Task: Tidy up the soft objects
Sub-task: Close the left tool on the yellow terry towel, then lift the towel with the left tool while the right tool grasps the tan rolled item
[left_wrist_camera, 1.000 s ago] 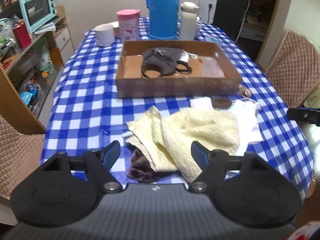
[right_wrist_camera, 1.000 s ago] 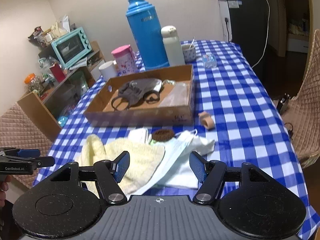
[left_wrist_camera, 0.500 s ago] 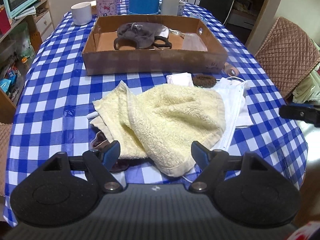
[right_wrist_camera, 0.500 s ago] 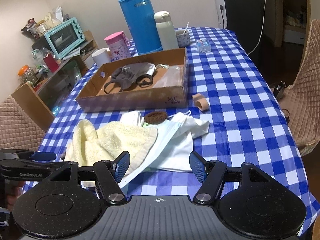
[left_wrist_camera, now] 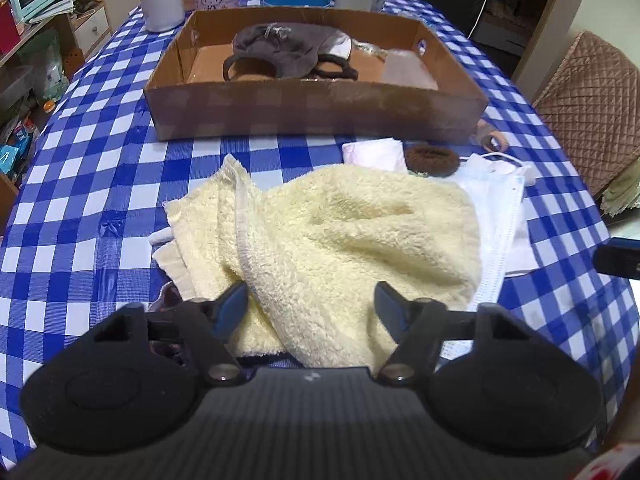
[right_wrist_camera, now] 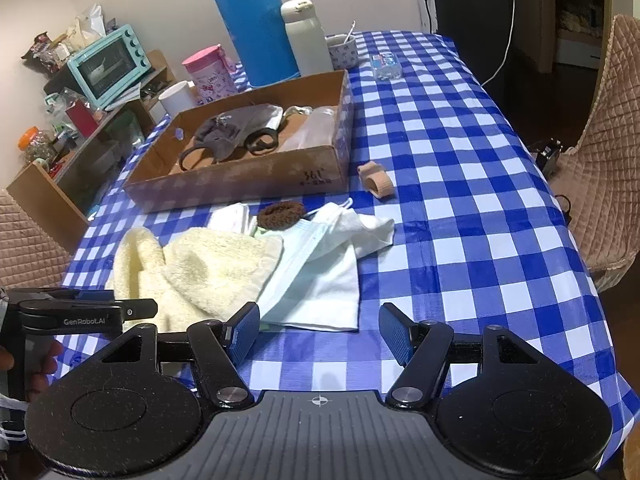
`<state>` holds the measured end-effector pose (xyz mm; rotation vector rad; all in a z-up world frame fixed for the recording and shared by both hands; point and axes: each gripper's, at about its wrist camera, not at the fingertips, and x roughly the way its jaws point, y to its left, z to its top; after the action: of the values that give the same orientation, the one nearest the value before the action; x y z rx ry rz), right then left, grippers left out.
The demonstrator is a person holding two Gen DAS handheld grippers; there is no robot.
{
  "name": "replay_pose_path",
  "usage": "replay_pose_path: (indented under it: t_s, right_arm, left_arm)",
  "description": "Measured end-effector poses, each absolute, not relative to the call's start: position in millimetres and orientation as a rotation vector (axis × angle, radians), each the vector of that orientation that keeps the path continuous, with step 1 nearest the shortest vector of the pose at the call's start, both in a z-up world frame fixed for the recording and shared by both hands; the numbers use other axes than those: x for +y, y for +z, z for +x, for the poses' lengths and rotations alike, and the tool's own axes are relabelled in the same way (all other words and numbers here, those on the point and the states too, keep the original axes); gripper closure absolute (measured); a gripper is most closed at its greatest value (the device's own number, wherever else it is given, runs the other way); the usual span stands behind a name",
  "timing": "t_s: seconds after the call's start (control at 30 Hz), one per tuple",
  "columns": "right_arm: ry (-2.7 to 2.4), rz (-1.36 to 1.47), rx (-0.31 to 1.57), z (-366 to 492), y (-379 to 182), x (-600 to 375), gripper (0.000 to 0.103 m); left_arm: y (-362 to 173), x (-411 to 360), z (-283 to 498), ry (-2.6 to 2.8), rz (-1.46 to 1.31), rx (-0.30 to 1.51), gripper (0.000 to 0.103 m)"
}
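Note:
A crumpled pale yellow towel (left_wrist_camera: 340,232) lies on the blue checked tablecloth in front of a cardboard box (left_wrist_camera: 316,112) that holds a dark grey hat (left_wrist_camera: 280,48). My left gripper (left_wrist_camera: 312,308) is low over the towel's near fold. Its jaws are closing with the towel between them, and the pads do not clearly press on it. A dark purple cloth (left_wrist_camera: 168,296) peeks out under the towel. In the right wrist view my right gripper (right_wrist_camera: 320,332) stands open over bare tablecloth, just short of a white cloth (right_wrist_camera: 332,288) and a face mask (right_wrist_camera: 304,256). A brown scrunchie (right_wrist_camera: 280,214) lies behind them.
A beige band (right_wrist_camera: 376,180) lies right of the box. A blue thermos (right_wrist_camera: 252,24), white bottle (right_wrist_camera: 306,36), pink cup (right_wrist_camera: 208,72) and white mug (right_wrist_camera: 176,96) stand behind it. Quilted chairs (right_wrist_camera: 608,152) flank the table. A shelf with a teal oven (right_wrist_camera: 108,64) is at left.
My left gripper has come down and in over the yellow towel, and its jaws have narrowed around the near fold. The right gripper has sunk a little toward the table, jaws unchanged.

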<state>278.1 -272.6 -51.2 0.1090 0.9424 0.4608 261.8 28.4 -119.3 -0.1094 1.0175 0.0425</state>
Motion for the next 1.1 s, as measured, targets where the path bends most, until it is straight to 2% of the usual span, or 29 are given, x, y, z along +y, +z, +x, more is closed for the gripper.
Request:
replay_pose_path:
  t_s: [0.1,0.17,0.23,0.37,0.67,0.8,0.9,1.03,1.07,1.1]
  right_arm:
    - [0.452,0.109,0.947,282,-55,-276,0.037]
    - [0.447,0.106,0.947,284,-56,-278,0.037]
    - [0.441,0.103,0.945,287,-56,-279,0.037]
    - [0.441,0.107,0.937,294,-56,-282,0.037]
    - [0.454,0.116,0.93,302,-55,-283,0.037]
    - [0.464,0.115,0.93,302,-55,-281,0.037]
    - [0.47,0.114,0.932,302,-56,-280,0.037]
    - [0.477,0.111,0.935,300,-55,-279,0.037]
    - [0.478,0.109,0.936,300,-55,-280,0.037]
    - [0.479,0.108,0.936,299,-55,-280,0.037]
  left_arm:
    - [-123,30,264,0.057,-0.102,1.016,0.061]
    - [-122,33,264,0.056,-0.1,1.011,0.086]
    - [-119,37,264,0.05,-0.111,1.0,0.096]
    - [-97,44,260,0.033,-0.121,0.935,0.098]
    - [-6,68,239,0.002,-0.051,0.72,0.098]
    - [19,68,235,-0.021,0.001,0.667,0.098]
    - [11,58,244,-0.063,0.018,0.69,0.097]
    - [-42,35,270,-0.102,0.017,0.829,0.092]
    - [-61,28,278,-0.102,0.021,0.881,0.086]
    - [-77,23,284,-0.089,0.037,0.921,0.084]
